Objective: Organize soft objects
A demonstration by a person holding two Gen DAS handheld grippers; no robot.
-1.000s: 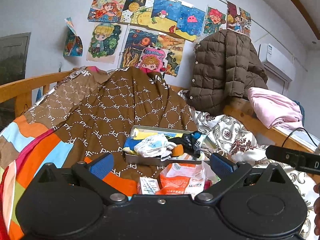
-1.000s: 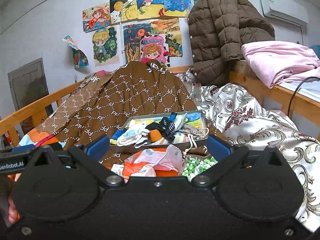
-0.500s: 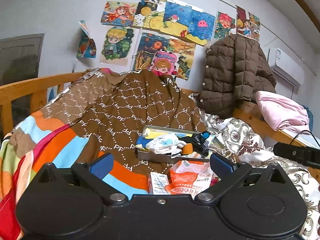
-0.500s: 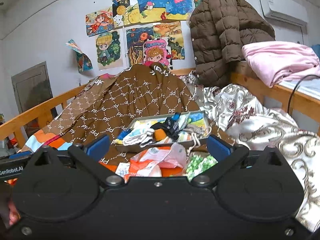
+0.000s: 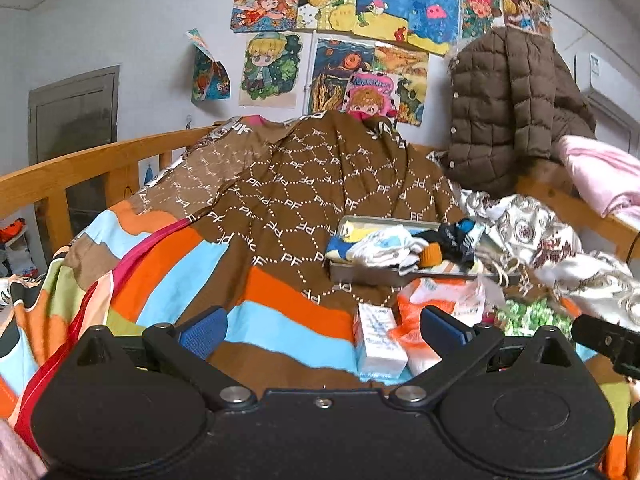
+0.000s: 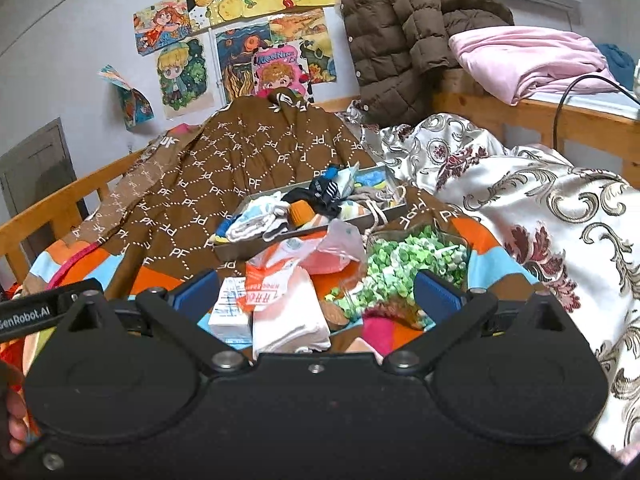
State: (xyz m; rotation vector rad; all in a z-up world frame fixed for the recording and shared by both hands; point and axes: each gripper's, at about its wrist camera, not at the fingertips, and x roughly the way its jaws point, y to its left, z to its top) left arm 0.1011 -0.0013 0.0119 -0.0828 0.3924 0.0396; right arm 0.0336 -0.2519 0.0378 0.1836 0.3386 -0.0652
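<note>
A grey metal tray (image 5: 372, 276) (image 6: 236, 248) rests on the brown patterned blanket and holds white socks (image 5: 384, 248) (image 6: 260, 222), a black sock (image 5: 452, 236) (image 6: 320, 196) and an orange piece (image 6: 300, 214). In front of it lie an orange-white plastic bag (image 5: 440, 300) (image 6: 280, 276), a small white box (image 5: 378, 340) (image 6: 230, 312), folded white socks (image 6: 288, 320) and a green-white speckled bundle (image 6: 400, 268). My left gripper (image 5: 322, 328) is open and empty, left of the pile. My right gripper (image 6: 318, 292) is open and empty, its fingers either side of the pile.
A striped quilt (image 5: 180, 280) covers the bed's left side, and a white floral quilt (image 6: 540, 208) is bunched on the right. Wooden rails (image 5: 80, 172) run along the left and back. A brown puffer jacket (image 6: 400, 32) and a pink blanket (image 6: 528, 60) sit behind.
The left gripper has drawn back and to the left, so the tray now sits right of centre. The right gripper has dipped closer over the pile. Both remain open.
</note>
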